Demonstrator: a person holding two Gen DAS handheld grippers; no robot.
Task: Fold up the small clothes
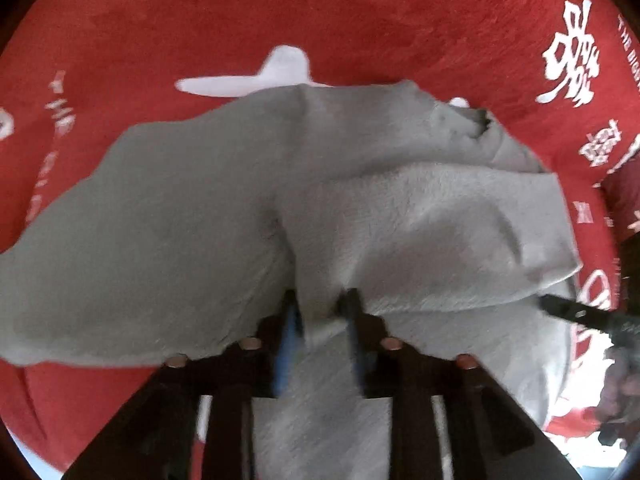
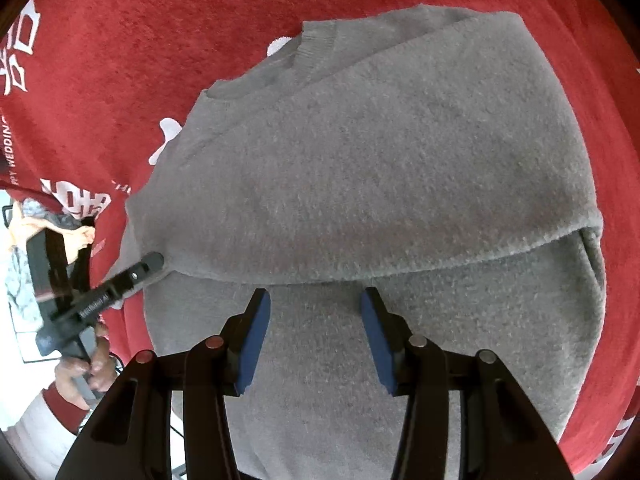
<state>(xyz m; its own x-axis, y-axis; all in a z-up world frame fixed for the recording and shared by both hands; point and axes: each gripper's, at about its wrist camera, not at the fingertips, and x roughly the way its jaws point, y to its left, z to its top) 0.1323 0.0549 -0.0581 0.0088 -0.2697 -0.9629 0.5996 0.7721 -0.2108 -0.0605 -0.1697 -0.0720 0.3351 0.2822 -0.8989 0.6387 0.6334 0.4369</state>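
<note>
A grey fleece sweater [image 2: 360,168] lies on the red cloth [image 2: 160,20], one layer folded over the rest, its ribbed neckline [image 2: 316,44] at the far side. In the left wrist view the sweater [image 1: 180,220] fills the middle. My left gripper [image 1: 322,312] points down at it, jaws apart, with a ridge of grey fabric between the fingers and no clear pinch. From the right wrist view, the left gripper [image 2: 154,260] has its tip at the fold's left corner. My right gripper [image 2: 316,320] hovers open above the lower layer, its blue pads [image 2: 256,340] bare.
The red cloth carries white characters [image 1: 572,56] and lettering. At its left edge a hand [image 2: 84,368] in a red and white sleeve holds the left gripper. Beyond that edge are a pale floor and a bundle of light fabrics [image 2: 36,220].
</note>
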